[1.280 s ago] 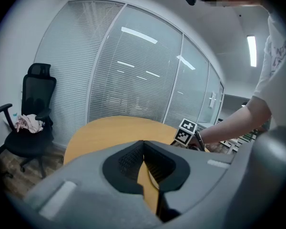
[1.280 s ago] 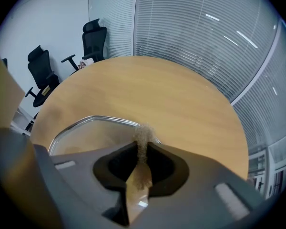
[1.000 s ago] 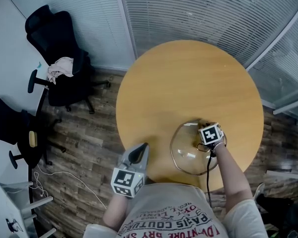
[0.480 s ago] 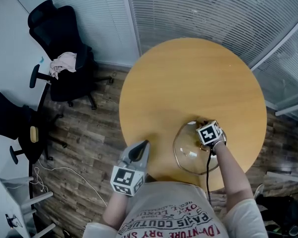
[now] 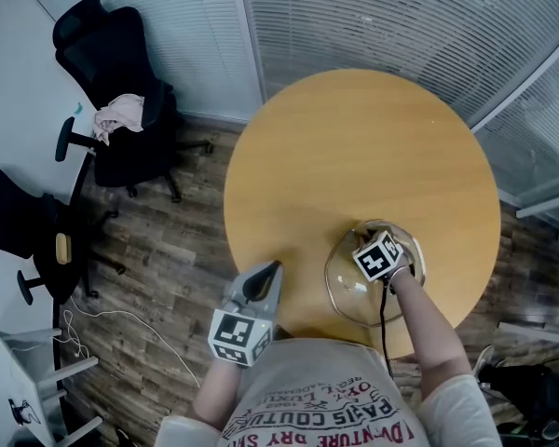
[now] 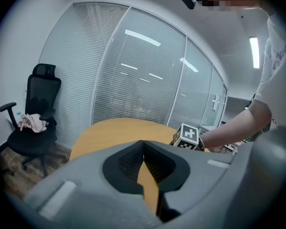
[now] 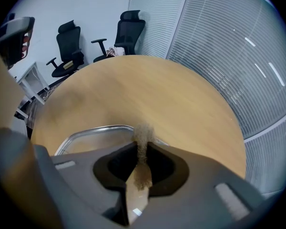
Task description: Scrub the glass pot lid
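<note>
Since the earlier frame, the right hand-held gripper point(image 7: 142, 149) has slid left, further in over the lid point(image 5: 343, 296). Its jaws pinch a tan scrub pad point(image 7: 143, 132), whose tip pokes out just above the lid's metal rim. The lid lies flat on the round table point(image 5: 354, 147), near the edge closest to the person. The left hand-held gripper point(image 6: 143, 151) has its jaws together with nothing between them, and hangs off the table's edge. Red print on the shirt point(image 5: 326, 408) is upside down and not clearly readable.
</note>
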Demonstrator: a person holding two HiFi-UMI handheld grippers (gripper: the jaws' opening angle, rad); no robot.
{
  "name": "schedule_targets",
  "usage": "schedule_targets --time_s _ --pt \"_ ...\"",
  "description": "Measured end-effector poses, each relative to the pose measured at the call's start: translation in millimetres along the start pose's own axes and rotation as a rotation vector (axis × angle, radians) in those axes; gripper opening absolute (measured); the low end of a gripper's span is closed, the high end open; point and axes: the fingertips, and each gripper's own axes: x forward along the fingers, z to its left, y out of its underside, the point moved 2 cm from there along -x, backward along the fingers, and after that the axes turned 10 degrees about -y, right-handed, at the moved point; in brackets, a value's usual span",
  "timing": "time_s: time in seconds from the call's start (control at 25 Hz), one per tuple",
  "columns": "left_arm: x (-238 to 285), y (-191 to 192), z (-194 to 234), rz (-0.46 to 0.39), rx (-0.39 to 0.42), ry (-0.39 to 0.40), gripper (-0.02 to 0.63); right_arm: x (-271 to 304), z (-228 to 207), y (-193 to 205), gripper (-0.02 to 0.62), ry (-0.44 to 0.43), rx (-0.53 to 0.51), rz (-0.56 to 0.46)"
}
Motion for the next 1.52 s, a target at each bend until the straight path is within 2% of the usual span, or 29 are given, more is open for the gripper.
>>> schedule_targets --time_s 0.56,0.76,1.52 --pt "-13.7 7.0 -0.1 0.001 -0.001 -0.019 0.008 5.5 58.9 -10.8 0.064 -0.063 -0.198 0.041" --pt "-22.7 8.6 0.7 -0.001 -0.003 -0.026 0.008 3.4 72.8 -10.1 0.064 -0.071 -0.224 0.051" --pt "-75.5 47.8 -6.8 0.014 -0.062 -0.099 0.007 -8.6 144.3 15.6 0.064 -0.202 -0.416 0.065"
